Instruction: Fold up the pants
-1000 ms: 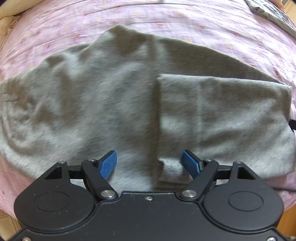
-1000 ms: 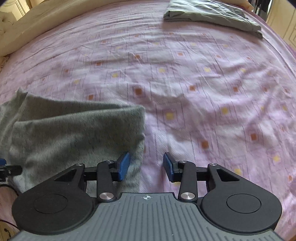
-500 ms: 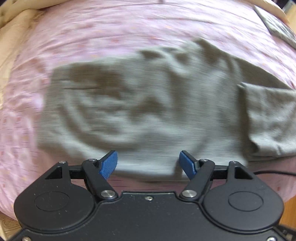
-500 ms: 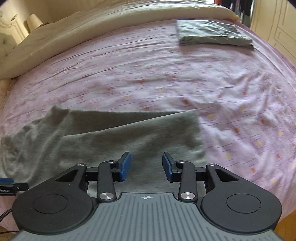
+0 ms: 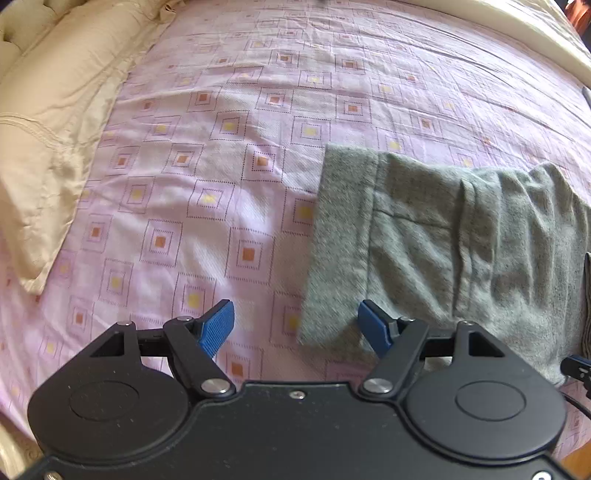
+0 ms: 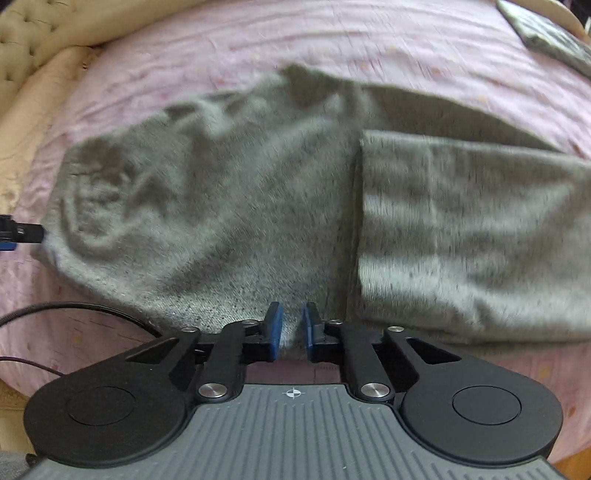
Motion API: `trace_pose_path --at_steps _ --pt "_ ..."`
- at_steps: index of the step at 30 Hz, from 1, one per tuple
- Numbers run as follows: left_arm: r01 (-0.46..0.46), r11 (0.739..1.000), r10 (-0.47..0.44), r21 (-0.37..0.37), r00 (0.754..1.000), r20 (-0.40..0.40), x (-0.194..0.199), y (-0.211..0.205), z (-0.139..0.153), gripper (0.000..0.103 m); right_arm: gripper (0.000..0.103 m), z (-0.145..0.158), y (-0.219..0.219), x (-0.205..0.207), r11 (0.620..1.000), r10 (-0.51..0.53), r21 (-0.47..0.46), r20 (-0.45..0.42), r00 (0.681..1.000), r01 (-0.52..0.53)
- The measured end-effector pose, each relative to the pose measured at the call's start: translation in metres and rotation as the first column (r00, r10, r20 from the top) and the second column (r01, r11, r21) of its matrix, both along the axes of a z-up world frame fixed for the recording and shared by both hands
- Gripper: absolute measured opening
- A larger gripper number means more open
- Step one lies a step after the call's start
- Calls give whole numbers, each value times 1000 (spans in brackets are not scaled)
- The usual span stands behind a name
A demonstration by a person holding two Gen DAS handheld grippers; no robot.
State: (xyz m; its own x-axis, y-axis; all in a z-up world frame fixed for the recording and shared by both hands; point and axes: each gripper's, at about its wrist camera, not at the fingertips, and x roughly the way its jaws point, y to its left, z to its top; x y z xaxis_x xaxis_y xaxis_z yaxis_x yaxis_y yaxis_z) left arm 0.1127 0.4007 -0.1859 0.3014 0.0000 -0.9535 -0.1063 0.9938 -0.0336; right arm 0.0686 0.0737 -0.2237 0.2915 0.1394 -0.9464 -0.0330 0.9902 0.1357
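Note:
The grey pants (image 5: 443, 251) lie across a pink patterned bedsheet (image 5: 207, 155), with the leg end folded back over the middle (image 6: 461, 229). My left gripper (image 5: 294, 310) hangs open over the waistband's near corner (image 5: 332, 295); its right pad is above the cloth and its left pad above bare sheet. My right gripper (image 6: 293, 314) is at the near edge of the pants (image 6: 221, 206), just left of the folded flap. Its jaws are closing, a narrow slit remains, and grey cloth fills it.
A cream quilted cover (image 5: 48, 129) lines the left side of the bed. Another folded grey garment (image 6: 546, 33) lies at the far right. A black cable (image 6: 74, 306) trails over the sheet near the front edge, with wooden floor (image 5: 576, 458) beyond it.
Both grippers swept left along the pants: the left from the middle to the waistband end, the right from the leg end to the middle. The right jaws narrowed from half open to a slit.

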Motion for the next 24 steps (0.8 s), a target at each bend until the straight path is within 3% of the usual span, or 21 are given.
trace_pose_path --at_steps 5,8,11,12,16,17,18,20,21,24 --pt "47 996 -49 -75 998 -25 14 6 -20 77 7 -6 1 2 998 -63 -2 -19 998 63" --pt "46 990 -52 -130 998 -43 19 7 -33 88 7 -6 2 3 997 -75 -3 -28 997 75" --pt "-12 977 -6 -213 996 -86 22 11 -47 102 7 -5 -1 2 997 -74 -12 -32 997 74" --pt "-26 973 4 -229 995 -95 23 11 -51 103 7 -4 0 4 997 -72 -18 -34 997 71" --pt "6 986 -16 -166 998 -59 21 -7 -50 102 7 -6 4 7 996 -76 -39 -36 996 75" --pt "13 985 -22 -171 998 -51 21 -10 -47 95 8 -6 6 7 996 -81 -42 -35 996 79" --pt "25 983 -31 -180 999 -33 21 -12 -43 73 8 -7 7 7 996 -85 -44 -32 996 84" --pt "63 973 -68 -220 998 -16 19 -18 -30 45 8 -5 9 5 995 -85 -47 -26 996 83" --pt "70 978 -73 -199 997 -7 18 -21 -23 33 8 -3 10 3 995 -87 -51 -21 996 86" --pt "92 976 -84 -199 995 47 11 -21 -1 23 8 2 9 -7 993 -99 -64 12 995 100"
